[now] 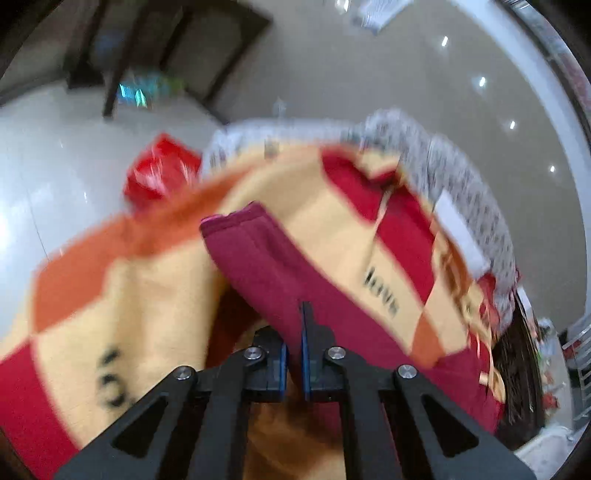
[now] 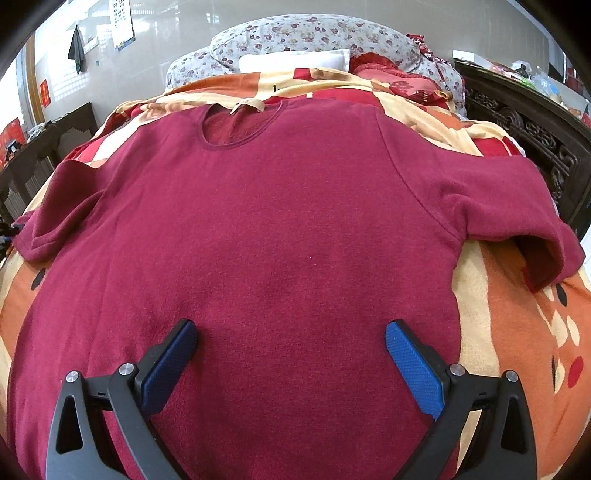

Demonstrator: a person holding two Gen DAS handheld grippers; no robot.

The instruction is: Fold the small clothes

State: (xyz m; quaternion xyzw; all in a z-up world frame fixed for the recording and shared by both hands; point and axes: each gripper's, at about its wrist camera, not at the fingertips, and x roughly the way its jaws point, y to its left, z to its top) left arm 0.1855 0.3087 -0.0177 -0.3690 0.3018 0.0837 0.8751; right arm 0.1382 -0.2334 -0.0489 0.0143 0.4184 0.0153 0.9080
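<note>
The left tool (image 1: 293, 354) points downward, rolled, clamped on the shirt's (image 2: 258, 229) sleeve (image 1: 266, 266) at the bed's (image 2: 517, 314) left. The right tool (image 2: 291, 365), tilted down, hovers apart over the near hem.

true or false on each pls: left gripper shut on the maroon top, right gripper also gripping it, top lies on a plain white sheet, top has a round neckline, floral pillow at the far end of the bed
1. The left gripper is shut on the maroon top. True.
2. The right gripper also grips it. False: its jaws stand wide open above the fabric.
3. The top lies on a plain white sheet. False: it lies on a red, orange and cream patterned blanket.
4. The top has a round neckline. True.
5. A floral pillow sits at the bed's far end. True.
</note>
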